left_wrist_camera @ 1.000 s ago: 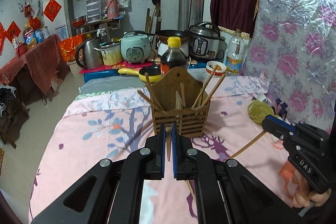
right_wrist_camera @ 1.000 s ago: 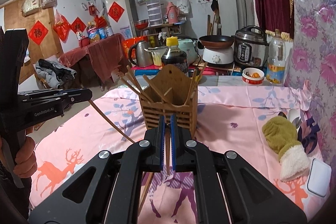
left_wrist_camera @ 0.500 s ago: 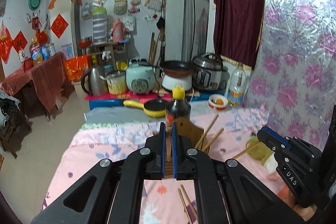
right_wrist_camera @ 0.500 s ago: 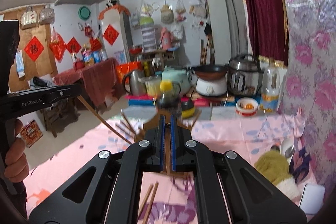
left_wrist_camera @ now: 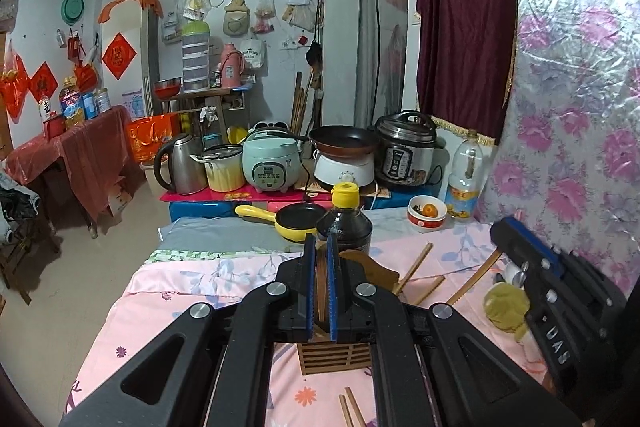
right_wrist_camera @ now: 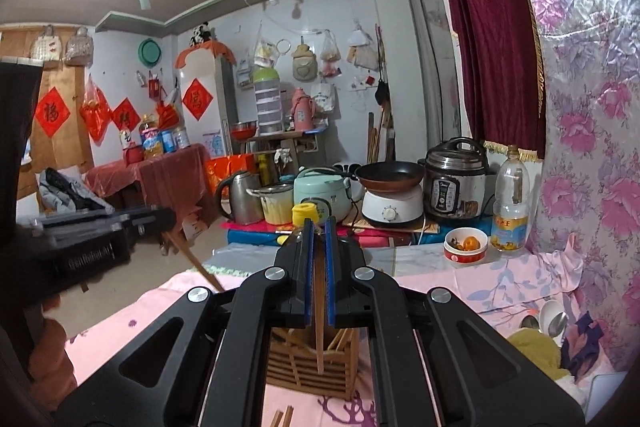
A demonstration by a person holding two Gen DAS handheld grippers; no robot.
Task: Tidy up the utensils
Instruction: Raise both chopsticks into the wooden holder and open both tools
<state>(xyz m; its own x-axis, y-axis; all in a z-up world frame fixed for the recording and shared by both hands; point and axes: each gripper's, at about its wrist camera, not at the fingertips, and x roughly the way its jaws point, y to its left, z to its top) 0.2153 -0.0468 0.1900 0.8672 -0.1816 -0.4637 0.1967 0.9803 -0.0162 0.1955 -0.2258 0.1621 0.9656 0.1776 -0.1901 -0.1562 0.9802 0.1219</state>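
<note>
Both grippers are clamped narrow, each on one chopstick. Left gripper [left_wrist_camera: 320, 283] pinches a chopstick [left_wrist_camera: 321, 279] upright between its blue pads; in the left wrist view the wooden holder [left_wrist_camera: 334, 357] sits at 6 o'clock, mostly hidden under the jaws. Right gripper [right_wrist_camera: 319, 273] grips its own chopstick [right_wrist_camera: 319, 319], tip hanging over the holder [right_wrist_camera: 310, 363] at 6 o'clock in its view. Judgement: step is dropping both sticks into the holder. Keep each stick near vertical, centre the tip over an open slot, lower until it's inside the rim, then release. Do one hand at a time to avoid the grippers clashing. Loose chopsticks [left_wrist_camera: 350, 409] on the pink tablecloth [left_wrist_camera: 192, 291] at 6 o'clock still need collecting.
</note>
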